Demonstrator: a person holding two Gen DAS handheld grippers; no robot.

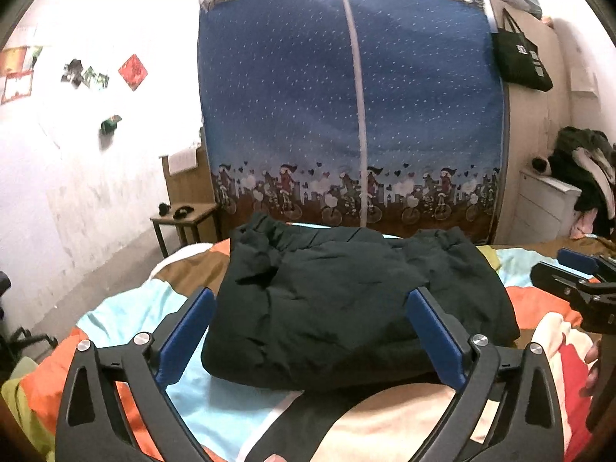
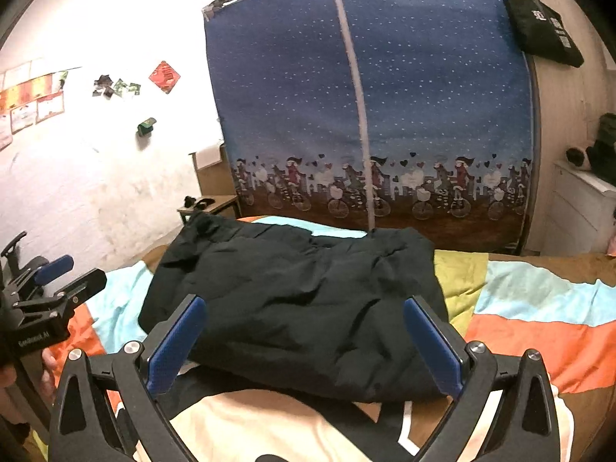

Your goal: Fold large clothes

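Lying folded crosswise on the bed (image 2: 539, 308), the dark garment (image 2: 292, 300) faces both grippers' spread, empty fingers (image 1: 435, 331).

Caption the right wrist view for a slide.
Open right gripper above a folded dark garment on a colourful patchwork bedspread, blue fabric wardrobe behind.

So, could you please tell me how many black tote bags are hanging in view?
1: the tote bag hangs at the upper right, beside the blue wardrobe. Others may be hidden outside the views.
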